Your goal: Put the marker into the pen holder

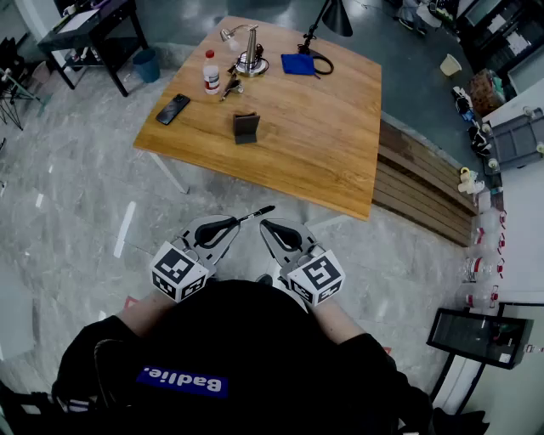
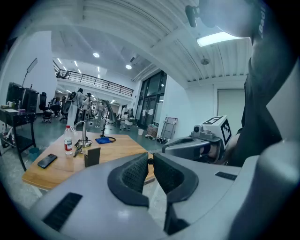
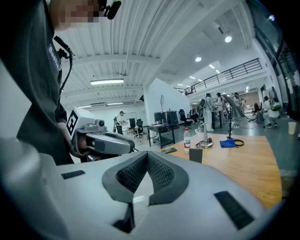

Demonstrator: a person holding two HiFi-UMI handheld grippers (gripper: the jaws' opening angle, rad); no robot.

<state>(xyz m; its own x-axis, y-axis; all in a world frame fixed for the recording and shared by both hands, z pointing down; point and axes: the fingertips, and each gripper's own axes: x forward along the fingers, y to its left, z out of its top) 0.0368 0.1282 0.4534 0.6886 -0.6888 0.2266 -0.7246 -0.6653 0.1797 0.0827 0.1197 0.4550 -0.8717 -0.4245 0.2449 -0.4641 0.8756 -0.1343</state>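
Note:
I stand back from the wooden table point(image 1: 314, 144), both grippers held close to my body over the floor. My left gripper point(image 1: 236, 222) is shut on a thin black marker point(image 1: 257, 212) that sticks out toward the table. In the left gripper view the marker point(image 2: 148, 161) shows end-on as a small dark dot between the pads of that gripper point(image 2: 149, 159). The right gripper point(image 1: 269, 226) is shut with nothing in it, its pads meeting at the tips point(image 3: 146, 153). A dark, box-shaped pen holder point(image 1: 246, 127) stands on the table, well ahead of both grippers point(image 2: 92, 156) point(image 3: 195, 155).
On the table's far side are a water bottle point(image 1: 211, 72), a phone point(image 1: 172, 109), a metal stand point(image 1: 249, 56), a blue cloth point(image 1: 297, 64) and a black lamp point(image 1: 337, 15). A slatted wooden bench point(image 1: 425, 183) runs along the table's right. People stand far off in the hall.

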